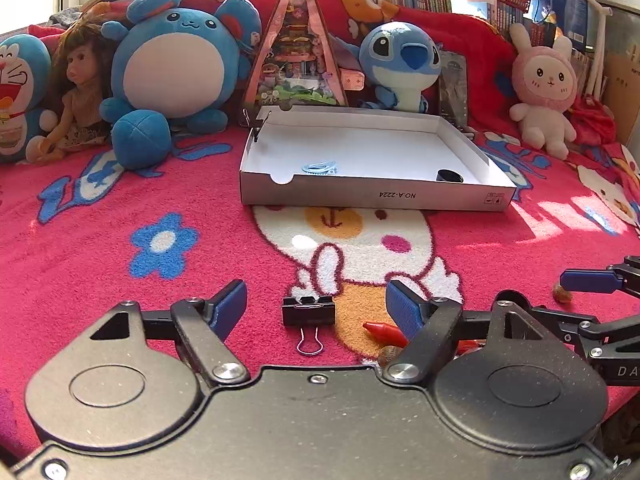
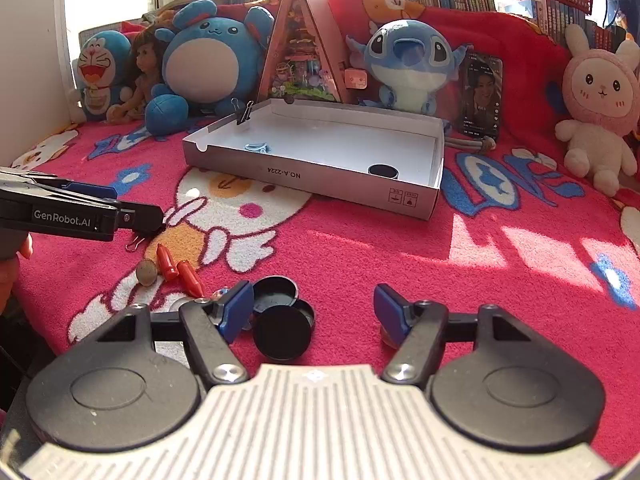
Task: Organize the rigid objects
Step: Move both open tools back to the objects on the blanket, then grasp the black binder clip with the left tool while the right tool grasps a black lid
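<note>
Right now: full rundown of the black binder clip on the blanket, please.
The black binder clip lies flat on the pink blanket, over the cartoon print. It looks like a black metal body with silver wire handles; one loop points back toward the camera. It sits between the left gripper's open jaws, touching neither pad. Red pieces lie beside it.

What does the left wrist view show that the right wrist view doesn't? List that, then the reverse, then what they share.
Left wrist only: the black body of the loose binder clip. Right wrist only: a person's hand at the left edge. Both: the white box, the black round lid inside it, the red pointed pieces and the plush toys.
</note>
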### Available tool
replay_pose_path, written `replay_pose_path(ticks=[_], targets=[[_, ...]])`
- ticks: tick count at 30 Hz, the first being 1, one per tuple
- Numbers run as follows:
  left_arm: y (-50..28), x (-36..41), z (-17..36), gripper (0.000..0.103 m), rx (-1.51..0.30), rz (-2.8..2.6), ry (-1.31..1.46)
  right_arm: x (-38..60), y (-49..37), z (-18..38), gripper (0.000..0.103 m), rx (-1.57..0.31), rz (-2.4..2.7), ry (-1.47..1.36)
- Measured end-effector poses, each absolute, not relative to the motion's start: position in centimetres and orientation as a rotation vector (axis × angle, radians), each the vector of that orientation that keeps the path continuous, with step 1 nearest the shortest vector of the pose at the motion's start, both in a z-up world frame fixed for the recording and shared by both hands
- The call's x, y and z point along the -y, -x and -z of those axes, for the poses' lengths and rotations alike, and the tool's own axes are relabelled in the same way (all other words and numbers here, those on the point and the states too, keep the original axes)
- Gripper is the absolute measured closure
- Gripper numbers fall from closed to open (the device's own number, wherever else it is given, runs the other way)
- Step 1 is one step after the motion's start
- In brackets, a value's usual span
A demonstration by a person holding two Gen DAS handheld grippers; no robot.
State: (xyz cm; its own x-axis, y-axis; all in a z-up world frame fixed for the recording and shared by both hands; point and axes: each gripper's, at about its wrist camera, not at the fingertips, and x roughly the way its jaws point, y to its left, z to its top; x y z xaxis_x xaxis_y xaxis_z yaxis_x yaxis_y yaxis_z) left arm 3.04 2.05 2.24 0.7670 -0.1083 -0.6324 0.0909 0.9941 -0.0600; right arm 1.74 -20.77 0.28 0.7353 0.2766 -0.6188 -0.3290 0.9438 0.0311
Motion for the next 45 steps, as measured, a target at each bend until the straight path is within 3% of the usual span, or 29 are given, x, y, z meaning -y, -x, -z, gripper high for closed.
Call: replay_pose_path(ticks=[6, 19, 25, 28, 30, 31, 32, 45], targets=[[-2.7, -2.2, -1.6, 0.029, -0.659, 0.078, 0.036, 20.3, -0.3, 0.8, 0.022, -0.642, -0.336, 0.104], [-4.1, -2.4, 0.2, 0.042, -0.702, 0.073, 0.069, 19.5, 1.2, 1.7, 0.023, -0.585, -0.330, 0.154], [-4.4, -2.1, 0.6, 0.043, -0.699, 0.075, 0.065, 19.3, 1.3, 1.6, 0.033, -0.575, -0.349, 0.140], [-4.5, -2.0, 0.8, 0.048, -0.696, 0.075, 0.059, 19.4, 1.0, 1.7, 0.048, -0.593, -0.342, 0.120], [-4.6, -1.9, 0.9, 0.057, -0.693, 0.078, 0.058, 19.5, 0.9, 1.8, 0.055, -0.604, -0.345, 0.109], [-4.5, -2.0, 1.0, 0.070, -0.692, 0.081, 0.057, 19.5, 0.9, 1.8, 0.060, -0.605, -0.344, 0.106], [-4.5, -1.9, 0.9, 0.073, -0.693, 0.083, 0.056, 19.6, 1.0, 1.7, 0.065, -0.603, -0.340, 0.105], [-4.5, -2.5, -1.1, 0.074, -0.677, 0.114, 0.089, 21.1, -0.3, -0.3, 0.065, -0.620, -0.285, 0.014]])
